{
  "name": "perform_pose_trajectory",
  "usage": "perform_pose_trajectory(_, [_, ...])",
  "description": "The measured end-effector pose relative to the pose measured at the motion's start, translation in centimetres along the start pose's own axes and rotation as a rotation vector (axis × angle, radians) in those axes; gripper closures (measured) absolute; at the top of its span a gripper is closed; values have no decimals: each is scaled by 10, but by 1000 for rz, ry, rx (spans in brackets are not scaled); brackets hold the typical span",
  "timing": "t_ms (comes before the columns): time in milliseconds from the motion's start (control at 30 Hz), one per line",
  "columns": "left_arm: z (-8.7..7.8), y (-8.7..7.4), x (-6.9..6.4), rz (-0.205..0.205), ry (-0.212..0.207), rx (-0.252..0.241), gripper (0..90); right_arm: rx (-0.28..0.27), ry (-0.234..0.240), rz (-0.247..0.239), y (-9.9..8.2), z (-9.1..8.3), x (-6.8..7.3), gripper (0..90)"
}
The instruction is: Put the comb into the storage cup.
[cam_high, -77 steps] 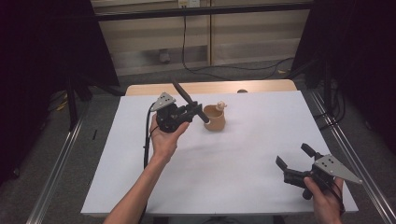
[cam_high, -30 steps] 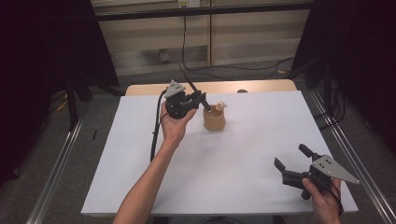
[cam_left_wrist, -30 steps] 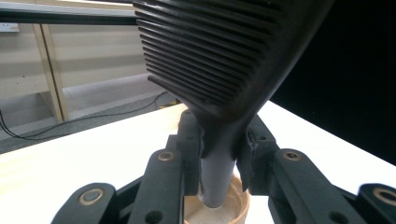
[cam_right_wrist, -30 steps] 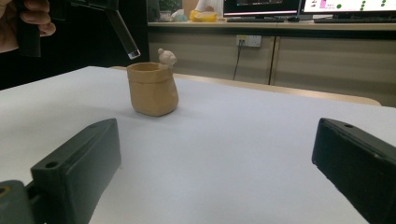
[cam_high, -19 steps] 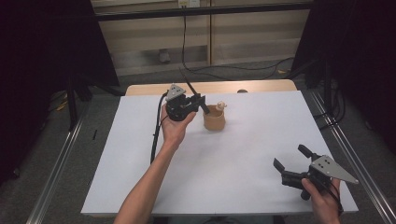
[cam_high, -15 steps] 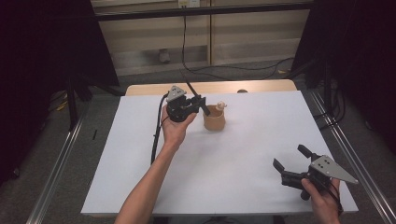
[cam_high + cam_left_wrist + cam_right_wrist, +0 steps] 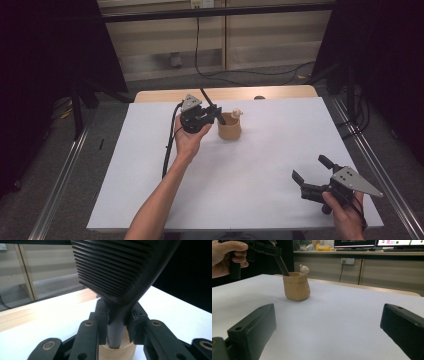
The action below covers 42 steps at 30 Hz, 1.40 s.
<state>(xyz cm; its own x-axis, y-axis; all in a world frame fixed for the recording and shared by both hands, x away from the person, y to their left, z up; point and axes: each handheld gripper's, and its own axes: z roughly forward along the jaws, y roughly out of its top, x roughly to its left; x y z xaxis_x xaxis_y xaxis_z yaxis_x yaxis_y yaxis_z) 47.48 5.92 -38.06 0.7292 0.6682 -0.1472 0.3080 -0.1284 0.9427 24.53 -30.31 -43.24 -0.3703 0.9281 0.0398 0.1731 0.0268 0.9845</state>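
So the left gripper (image 7: pixel 212 112) is clamped on a black plastic comb (image 7: pixel 117 272) with ribbed teeth, its smooth tapered handle poking down into the tan, sack-shaped holder (image 7: pixel 229 127) near the white table's (image 7: pixel 260 165) far edge. Compared to a couple seconds back, the comb's more upright. The right gripper (image 7: pixel 312 175) sits wide open, same spot.

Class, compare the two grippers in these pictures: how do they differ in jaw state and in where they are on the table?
The left gripper is shut on a black comb, its handle dipping into the tan cup; the right gripper is open and holds nothing. The left gripper is at the table's far side, the right gripper near its front right corner. Both are hand-held, with black jaws.
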Motion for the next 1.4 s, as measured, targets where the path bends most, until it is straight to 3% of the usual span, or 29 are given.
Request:
perform_pose_trajectory(700, [10,-8,-1,23,10,25,730,1,6,-3,0,0,0,0])
perform_pose_trajectory(1133, [15,-13,-1,9,24,18,730,-2,8,-1,-1,0,0,0])
perform_pose_trajectory(1200, [18,-13,0,-17,14,5,730,-1,10,-2,-1,1,0,0])
perform_pose_trajectory(1400, [21,-17,0,8,18,15,730,3,9,-5,-1,1,1,0])
